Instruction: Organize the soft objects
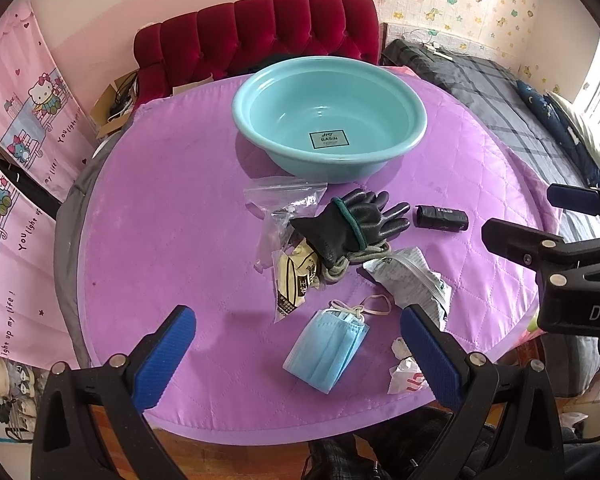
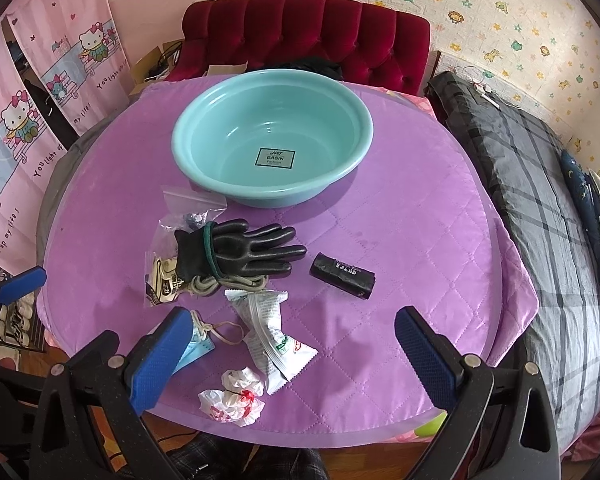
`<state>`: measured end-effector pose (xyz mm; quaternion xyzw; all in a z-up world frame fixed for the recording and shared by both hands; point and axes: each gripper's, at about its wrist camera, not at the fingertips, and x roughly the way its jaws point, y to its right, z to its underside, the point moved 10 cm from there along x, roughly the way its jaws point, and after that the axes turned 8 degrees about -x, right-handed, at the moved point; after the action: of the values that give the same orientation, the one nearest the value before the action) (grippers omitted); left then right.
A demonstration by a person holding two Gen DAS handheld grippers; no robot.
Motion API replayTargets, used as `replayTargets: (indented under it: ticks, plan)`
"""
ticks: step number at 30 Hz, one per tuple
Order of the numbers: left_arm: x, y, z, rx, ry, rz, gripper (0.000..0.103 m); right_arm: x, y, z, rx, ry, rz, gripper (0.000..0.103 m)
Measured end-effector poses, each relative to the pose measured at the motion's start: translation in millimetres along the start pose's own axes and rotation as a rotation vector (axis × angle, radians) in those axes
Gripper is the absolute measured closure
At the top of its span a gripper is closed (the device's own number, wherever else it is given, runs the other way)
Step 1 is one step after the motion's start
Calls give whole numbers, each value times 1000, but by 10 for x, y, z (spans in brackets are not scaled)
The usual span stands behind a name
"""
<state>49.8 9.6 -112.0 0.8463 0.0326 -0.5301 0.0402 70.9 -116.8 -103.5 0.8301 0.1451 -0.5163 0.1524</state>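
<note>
Hovering above the purple cloth (image 1: 160, 220), the left gripper (image 1: 298, 344) and right gripper (image 2: 294, 344) both stood spread wide, gripping nothing. The blue mask (image 1: 328, 354), black glove (image 2: 240, 250) and packets lay before the bare teal basin (image 2: 272, 136).

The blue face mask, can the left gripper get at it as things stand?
Probably yes: the left gripper is open with the blue face mask lying uncovered between its fingers on the purple cloth.
</note>
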Motion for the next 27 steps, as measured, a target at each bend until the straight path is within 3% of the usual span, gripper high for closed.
replayTargets:
  ticks: [27]
  plan:
    - [290, -10, 176, 24, -58, 4, 0, 262, -2, 54, -20, -46, -11, 0]
